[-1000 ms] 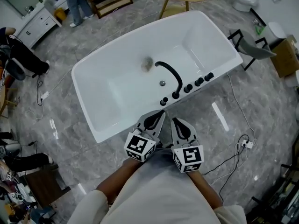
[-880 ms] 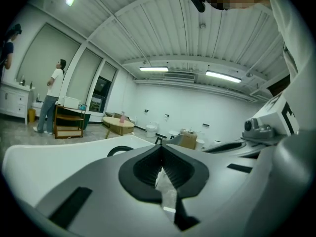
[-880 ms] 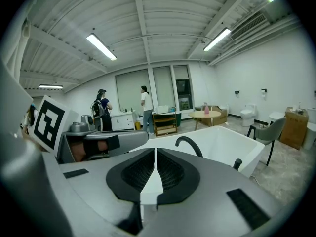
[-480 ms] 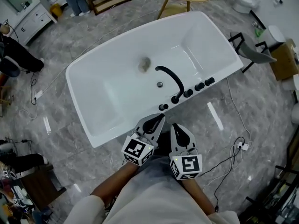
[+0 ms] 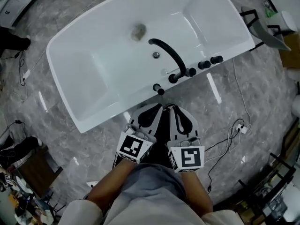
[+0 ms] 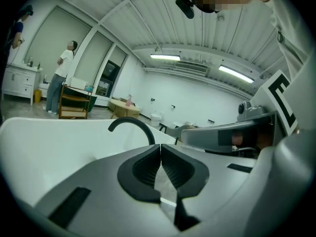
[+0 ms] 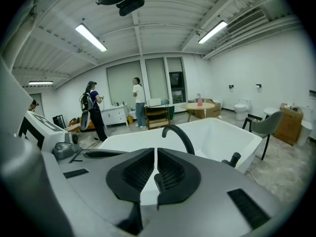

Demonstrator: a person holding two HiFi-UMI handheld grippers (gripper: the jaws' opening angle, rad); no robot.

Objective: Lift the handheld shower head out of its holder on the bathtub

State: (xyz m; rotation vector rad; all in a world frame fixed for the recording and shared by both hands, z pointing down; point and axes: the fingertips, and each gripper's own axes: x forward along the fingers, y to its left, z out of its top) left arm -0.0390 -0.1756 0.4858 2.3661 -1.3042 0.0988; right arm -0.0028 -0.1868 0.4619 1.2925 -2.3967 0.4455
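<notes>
Now it is approach step: left gripper & right gripper, both clenched on nothing, hover at bathtub near rim, w/ shower head seated there just beyond; next, I think, one must open.

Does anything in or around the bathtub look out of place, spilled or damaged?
A brownish smudge marks the bathtub floor beyond the black faucet; what it is I cannot tell. Nothing else looks odd.

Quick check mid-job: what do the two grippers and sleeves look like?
Both the left gripper and right gripper are grey tapering shells with black ribbed pads. Each carries a white cube with black square markers. The person wears a pale top.
</notes>
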